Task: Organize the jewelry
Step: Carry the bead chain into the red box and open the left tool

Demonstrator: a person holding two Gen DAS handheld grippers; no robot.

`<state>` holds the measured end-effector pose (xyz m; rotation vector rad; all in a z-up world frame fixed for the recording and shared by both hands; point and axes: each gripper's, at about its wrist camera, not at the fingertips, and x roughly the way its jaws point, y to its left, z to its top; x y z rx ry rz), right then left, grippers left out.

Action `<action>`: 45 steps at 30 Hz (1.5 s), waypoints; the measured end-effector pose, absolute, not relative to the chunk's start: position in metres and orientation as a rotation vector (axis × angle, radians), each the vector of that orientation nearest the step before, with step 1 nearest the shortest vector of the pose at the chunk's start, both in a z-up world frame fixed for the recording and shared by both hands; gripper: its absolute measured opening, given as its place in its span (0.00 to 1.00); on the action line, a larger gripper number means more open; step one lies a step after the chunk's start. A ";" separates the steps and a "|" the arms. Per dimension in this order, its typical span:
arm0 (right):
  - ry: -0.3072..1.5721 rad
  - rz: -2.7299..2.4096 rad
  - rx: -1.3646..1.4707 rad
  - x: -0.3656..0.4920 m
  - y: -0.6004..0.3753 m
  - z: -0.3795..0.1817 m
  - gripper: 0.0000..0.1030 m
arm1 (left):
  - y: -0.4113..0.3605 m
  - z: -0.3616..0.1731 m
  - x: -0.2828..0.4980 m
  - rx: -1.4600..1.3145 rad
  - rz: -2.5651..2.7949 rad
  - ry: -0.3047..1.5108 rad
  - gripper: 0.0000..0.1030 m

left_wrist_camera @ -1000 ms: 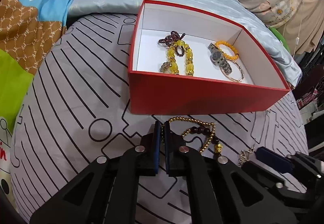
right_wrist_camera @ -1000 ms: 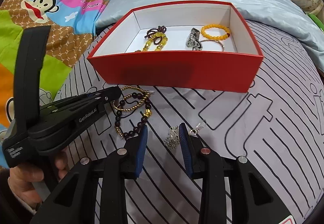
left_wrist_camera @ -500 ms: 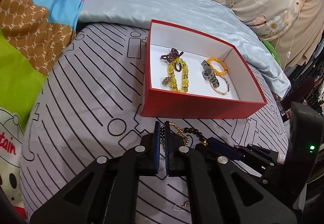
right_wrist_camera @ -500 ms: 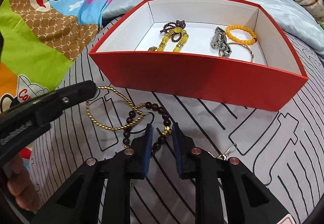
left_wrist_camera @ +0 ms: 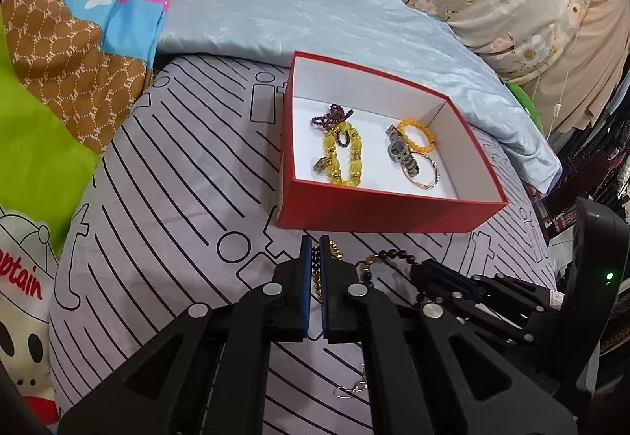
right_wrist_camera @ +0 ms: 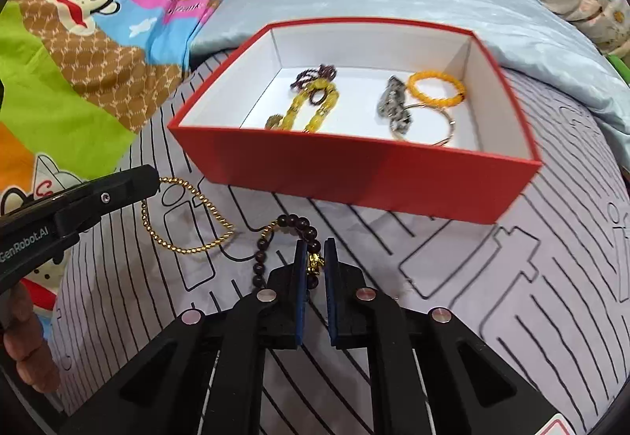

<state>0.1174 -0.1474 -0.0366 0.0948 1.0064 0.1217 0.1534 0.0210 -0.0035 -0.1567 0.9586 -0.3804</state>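
The beaded necklace (right_wrist_camera: 220,226) is light, limp and has no stiffness; it drapes and swings, and smooth round beads can slip through flat pads. Best hold is across the strand at two separated points, which is how it is held now. The left claw (left_wrist_camera: 314,258) is clamped on the gold-bead loop. The right claw (right_wrist_camera: 315,261) is closed on the dark-bead section at its small gold charm. The necklace hangs in front of the red box (right_wrist_camera: 354,175), just beside its near wall, above the striped bed cover (right_wrist_camera: 512,277). It combines fine gold beads with larger dark brown beads. Inside the box lie a yellow bracelet (right_wrist_camera: 311,108), a watch (right_wrist_camera: 393,108) and an orange bracelet (right_wrist_camera: 435,88).
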 end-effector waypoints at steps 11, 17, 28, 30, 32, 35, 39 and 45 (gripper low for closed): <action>0.905 0.064 0.143 0.102 -0.182 0.016 0.07 | 0.007 0.029 0.148 -0.120 -0.413 0.903 0.02; 0.845 0.067 0.159 0.108 -0.193 0.043 0.07 | -0.005 0.050 0.153 -0.098 -0.434 0.857 0.02; 0.784 0.068 0.162 0.149 -0.203 0.067 0.07 | -0.037 0.077 0.193 -0.048 -0.438 0.772 0.03; 0.788 0.070 0.167 0.158 -0.203 0.065 0.07 | -0.040 0.075 0.203 -0.038 -0.425 0.773 0.03; 0.794 0.067 0.169 0.168 -0.204 0.060 0.07 | -0.043 0.070 0.212 -0.033 -0.417 0.780 0.03; 0.805 0.062 0.177 0.180 -0.205 0.052 0.07 | -0.047 0.062 0.226 -0.025 -0.400 0.794 0.03; 0.827 0.062 0.192 0.193 -0.207 0.040 0.07 | -0.053 0.048 0.240 -0.017 -0.388 0.819 0.02; 0.865 0.052 0.200 0.204 -0.209 0.022 0.07 | -0.059 0.032 0.252 -0.004 -0.379 0.846 0.03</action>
